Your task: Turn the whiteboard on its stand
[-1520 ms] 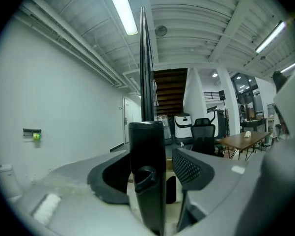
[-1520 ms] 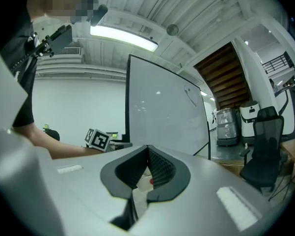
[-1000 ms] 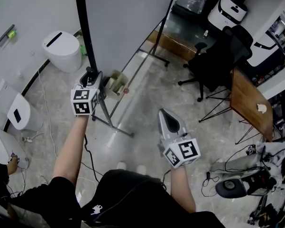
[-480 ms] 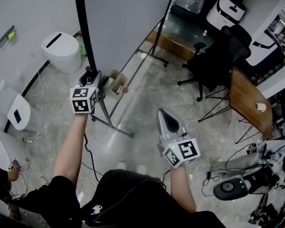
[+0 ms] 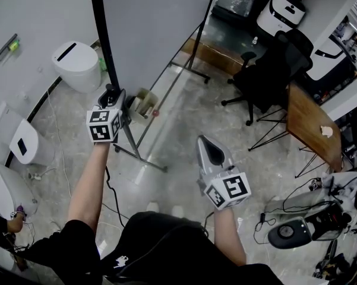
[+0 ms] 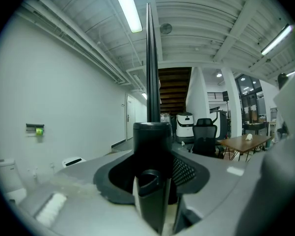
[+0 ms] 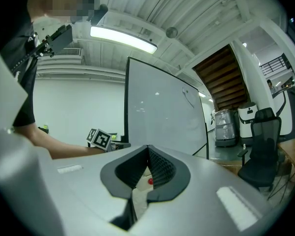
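Whiteboard [image 5: 157, 28] stands upright at my twelve o'clock, its pale face angled across the floor and its black side frame [image 5: 101, 37] nearest my left hand. I have the left gripper [image 5: 111, 92] clamped on that frame low down. In the left gripper view the dark post fills the gap between the jaws and rises straight up, a grip that looks chosen so a push at the board's outer edge gives leverage about the stand [image 5: 144, 160]. The right gripper [image 5: 203, 141] hangs free at about five o'clock, well apart from the board. Its jaws are together with nothing in them, and I judge it is only being kept out of the swing. A small box [image 5: 144, 104] sits just beside the stand's foot at one o'clock and could foul the board. A white bin [image 5: 77, 64] waits at ten o'clock, with a cable [image 5: 56, 135] trailing below it. An office chair [image 5: 273, 76] and wooden table [image 5: 312, 129] lie off at two and three o'clock.
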